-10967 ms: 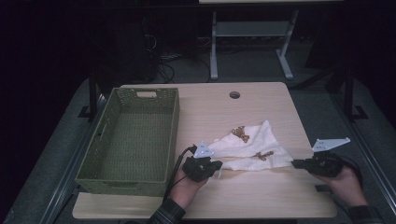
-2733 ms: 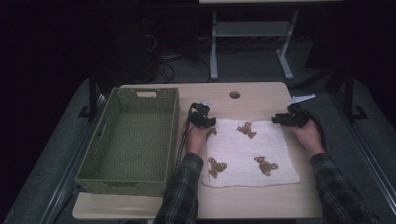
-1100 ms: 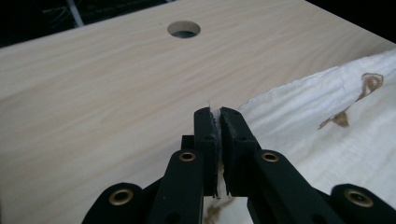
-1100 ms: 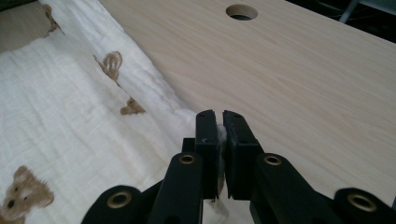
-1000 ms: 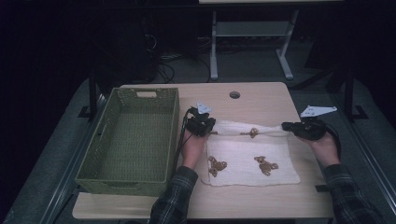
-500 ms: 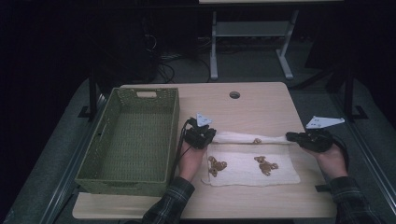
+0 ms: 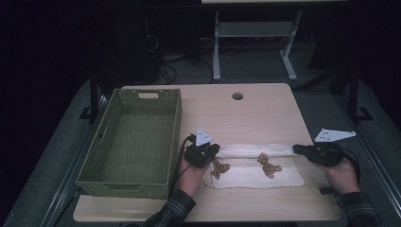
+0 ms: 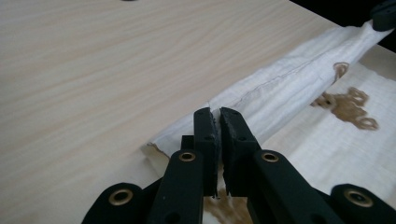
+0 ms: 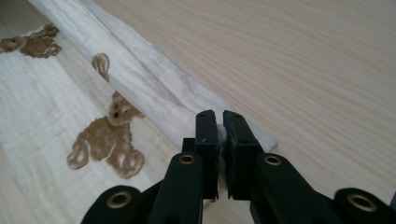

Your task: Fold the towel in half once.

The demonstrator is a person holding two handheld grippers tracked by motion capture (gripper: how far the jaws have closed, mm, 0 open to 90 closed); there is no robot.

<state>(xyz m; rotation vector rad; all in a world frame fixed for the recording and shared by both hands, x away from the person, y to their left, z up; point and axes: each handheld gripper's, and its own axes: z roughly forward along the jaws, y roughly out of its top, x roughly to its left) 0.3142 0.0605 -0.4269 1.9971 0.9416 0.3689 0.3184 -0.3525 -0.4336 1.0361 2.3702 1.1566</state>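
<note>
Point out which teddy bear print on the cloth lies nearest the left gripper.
The bear print at the cloth's left end, right beside the left gripper. The other bear sits nearer the cloth's middle, farther from that gripper.

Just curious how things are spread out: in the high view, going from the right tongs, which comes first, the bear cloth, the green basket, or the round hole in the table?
From the right tongs:
1. Bear cloth, gripped at its right end.
2. Round hole, toward the table's far edge.
3. Green basket, on the table's left side.
</note>
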